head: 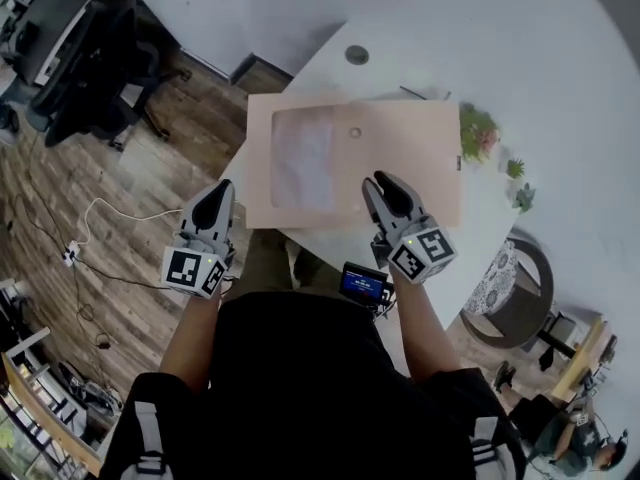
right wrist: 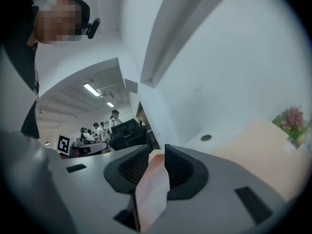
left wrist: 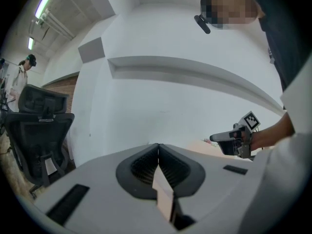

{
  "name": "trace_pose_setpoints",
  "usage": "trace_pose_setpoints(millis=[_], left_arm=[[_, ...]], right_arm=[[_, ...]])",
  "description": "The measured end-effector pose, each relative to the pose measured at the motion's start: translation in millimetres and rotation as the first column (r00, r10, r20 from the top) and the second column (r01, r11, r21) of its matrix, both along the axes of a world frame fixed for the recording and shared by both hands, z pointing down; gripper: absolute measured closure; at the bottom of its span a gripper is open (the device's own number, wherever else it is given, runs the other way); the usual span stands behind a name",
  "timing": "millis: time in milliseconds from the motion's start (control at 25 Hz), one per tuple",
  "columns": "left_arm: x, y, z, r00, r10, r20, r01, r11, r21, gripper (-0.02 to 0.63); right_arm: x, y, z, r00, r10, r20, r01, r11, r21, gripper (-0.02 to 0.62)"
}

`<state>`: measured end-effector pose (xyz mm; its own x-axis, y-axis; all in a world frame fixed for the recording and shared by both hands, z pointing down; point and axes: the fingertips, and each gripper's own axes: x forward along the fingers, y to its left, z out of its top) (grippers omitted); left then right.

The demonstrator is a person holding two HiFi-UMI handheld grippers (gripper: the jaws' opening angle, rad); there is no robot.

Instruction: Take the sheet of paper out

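While the person holds both grippers low at the near edge of the white surface [head: 430, 58], a peach envelope [head: 405, 158] lies flat on it. The sheet of paper [head: 303, 158] shows as a whitish, crinkled patch over the envelope's 9 o'clock half; whether it sits on top or behind a window I cannot tell. A small round clasp [head: 355, 133] sits near the envelope's middle. The left gripper [head: 220, 196] hangs at 7 o'clock of the envelope, by the surface's corner and mostly above the wooden floor [head: 130, 218], apart from the envelope; its jaws are pressed together with nothing between them. The right gripper [head: 382, 182] is over the envelope's 6 o'clock edge, pointing toward 12 o'clock, on the 3 o'clock side of the sheet; its jaws stand apart with a clear gap, gripping nothing. A pot of pink flowers [head: 478, 131] stands just beside the envelope at 3 o'clock, and a round grey grommet [head: 357, 55] is set in the surface at 12 o'clock.
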<state>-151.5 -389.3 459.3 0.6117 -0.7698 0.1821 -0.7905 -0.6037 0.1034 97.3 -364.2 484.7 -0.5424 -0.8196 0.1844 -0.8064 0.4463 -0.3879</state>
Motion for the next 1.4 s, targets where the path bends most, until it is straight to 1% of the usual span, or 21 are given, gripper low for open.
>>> trace_pose_setpoints(millis=[120,200,320,480,600,760,880,960,1000,1080,1160,1200,1240,1280,1400], left_arm=[[0,-29,14,0.999,0.036,-0.010,-0.036,0.999,-0.021,0.601],[3,-46,26,0.997,0.074,-0.020,-0.074,0.996,-0.044,0.601],[9,-67,40,0.990,0.141,-0.027,-0.143,0.987,-0.073,0.601],[15,-92,57,0.980,0.198,-0.031,-0.200,0.975,-0.102,0.601],[20,-105,66,0.973,0.229,-0.037,-0.232,0.966,-0.118,0.601],[25,-113,75,0.964,0.263,-0.038,-0.266,0.954,-0.136,0.601],[28,-116,82,0.961,0.274,-0.043,-0.277,0.948,-0.154,0.601],[30,-118,86,0.959,0.279,-0.047,-0.283,0.945,-0.163,0.601],[31,-119,87,0.958,0.281,-0.049,-0.286,0.944,-0.166,0.601],[33,-120,89,0.957,0.286,-0.051,-0.290,0.942,-0.170,0.601],[33,-121,90,0.956,0.288,-0.050,-0.292,0.941,-0.172,0.601],[33,-123,90,0.957,0.287,-0.049,-0.291,0.941,-0.173,0.601],[32,-124,90,0.957,0.284,-0.049,-0.288,0.942,-0.173,0.601],[32,-124,91,0.958,0.282,-0.048,-0.286,0.942,-0.174,0.601],[32,-125,92,0.960,0.276,-0.042,-0.279,0.944,-0.177,0.601]], right_arm=[[-3,-17,28,0.998,-0.021,0.052,0.028,0.990,-0.139,0.482],[-7,-21,49,0.996,-0.033,0.084,0.052,0.970,-0.236,0.477],[-13,-24,76,0.991,-0.026,0.134,0.074,0.927,-0.368,0.465],[-23,-18,109,0.985,-0.038,0.169,0.119,0.857,-0.501,0.463],[-33,-9,136,0.984,-0.083,0.160,0.162,0.794,-0.586,0.457],[-44,11,165,0.976,-0.170,0.136,0.216,0.680,-0.701,0.448],[-46,27,179,0.967,-0.197,0.161,0.249,0.598,-0.762,0.448],[-47,31,185,0.965,-0.194,0.178,0.259,0.564,-0.785,0.448],[-47,31,188,0.964,-0.192,0.183,0.261,0.554,-0.790,0.448],[-49,29,191,0.964,-0.194,0.183,0.261,0.546,-0.796,0.446],[-51,26,192,0.964,-0.198,0.179,0.260,0.546,-0.797,0.442],[-51,23,193,0.965,-0.198,0.173,0.256,0.552,-0.793,0.440],[-51,20,192,0.966,-0.198,0.164,0.249,0.565,-0.786,0.439],[-49,16,191,0.969,-0.201,0.147,0.239,0.585,-0.775,0.434],[-43,0,188,0.974,-0.212,0.080,0.204,0.659,-0.724,0.424]])
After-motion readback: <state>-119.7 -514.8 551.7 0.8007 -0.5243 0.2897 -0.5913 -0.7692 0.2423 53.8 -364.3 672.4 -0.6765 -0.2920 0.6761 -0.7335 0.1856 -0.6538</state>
